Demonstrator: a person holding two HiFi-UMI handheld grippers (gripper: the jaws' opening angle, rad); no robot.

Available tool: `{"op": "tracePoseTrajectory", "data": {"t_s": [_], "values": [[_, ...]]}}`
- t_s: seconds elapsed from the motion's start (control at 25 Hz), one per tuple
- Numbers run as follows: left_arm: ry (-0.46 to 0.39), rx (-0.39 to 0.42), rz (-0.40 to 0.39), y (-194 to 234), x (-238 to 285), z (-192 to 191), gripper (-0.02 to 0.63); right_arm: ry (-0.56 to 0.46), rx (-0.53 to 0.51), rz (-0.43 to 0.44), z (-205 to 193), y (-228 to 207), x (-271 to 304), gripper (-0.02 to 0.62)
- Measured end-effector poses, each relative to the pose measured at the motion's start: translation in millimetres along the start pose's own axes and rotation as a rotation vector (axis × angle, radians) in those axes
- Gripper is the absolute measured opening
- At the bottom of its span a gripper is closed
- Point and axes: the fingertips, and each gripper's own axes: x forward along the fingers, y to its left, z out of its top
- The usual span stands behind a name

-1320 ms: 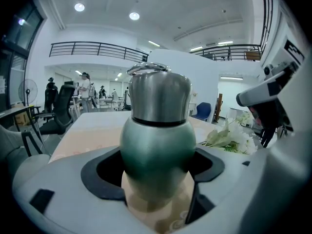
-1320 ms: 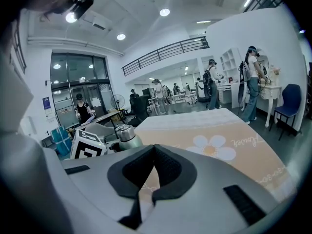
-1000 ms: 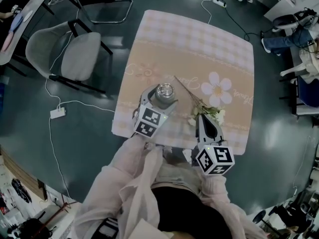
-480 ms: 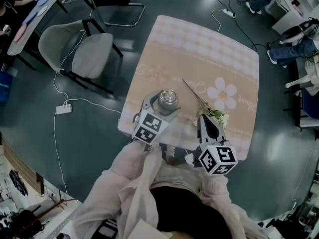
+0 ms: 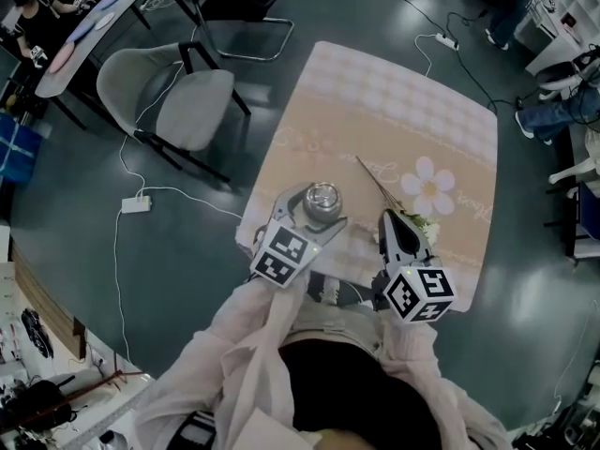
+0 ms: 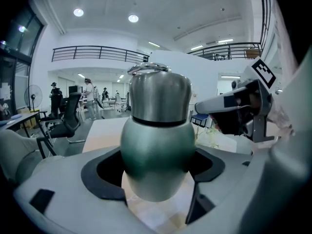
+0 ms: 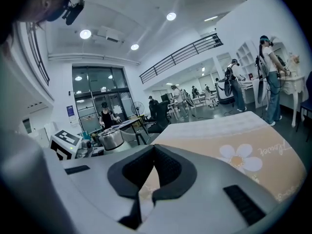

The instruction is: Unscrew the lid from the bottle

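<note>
A green bottle (image 6: 157,150) with a steel lid (image 6: 161,94) stands upright between the jaws of my left gripper (image 6: 157,177), which is shut on its rounded body. The head view shows that bottle (image 5: 322,202) in the left gripper (image 5: 314,206), held over the near edge of the table (image 5: 394,92). My right gripper (image 5: 396,221) hangs to the right of the bottle, apart from it, over a flower sprig (image 5: 419,221). In its own view the right gripper (image 7: 154,150) is shut on nothing, with the bottle (image 7: 111,139) off to its left.
The table carries a beige checked cloth with a daisy print (image 5: 434,187). A grey chair (image 5: 178,106) stands left of the table, with a power strip (image 5: 136,204) and cable on the floor. Another table (image 5: 94,17) and seated people are at the far left.
The left gripper has lifted the bottle a little off the table toward the head camera. The right gripper rose slightly and stays shut. The head view has shifted over the table.
</note>
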Motion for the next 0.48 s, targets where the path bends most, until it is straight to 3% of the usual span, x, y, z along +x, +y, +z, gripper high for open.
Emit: {"op": "tracePoseTrajectory", "data": {"t_s": [0.28,0.48], "values": [[-0.006,0.029,0.018,1.0,-15.5,5.6,0.379,0.001,-0.043,0.068,5.0,11.1,11.2,0.012],[-0.014,0.034,0.018,5.3,-22.8,10.6,0.379,-0.006,-0.134,0.127,10.1,25.0,16.6,0.012]]}}
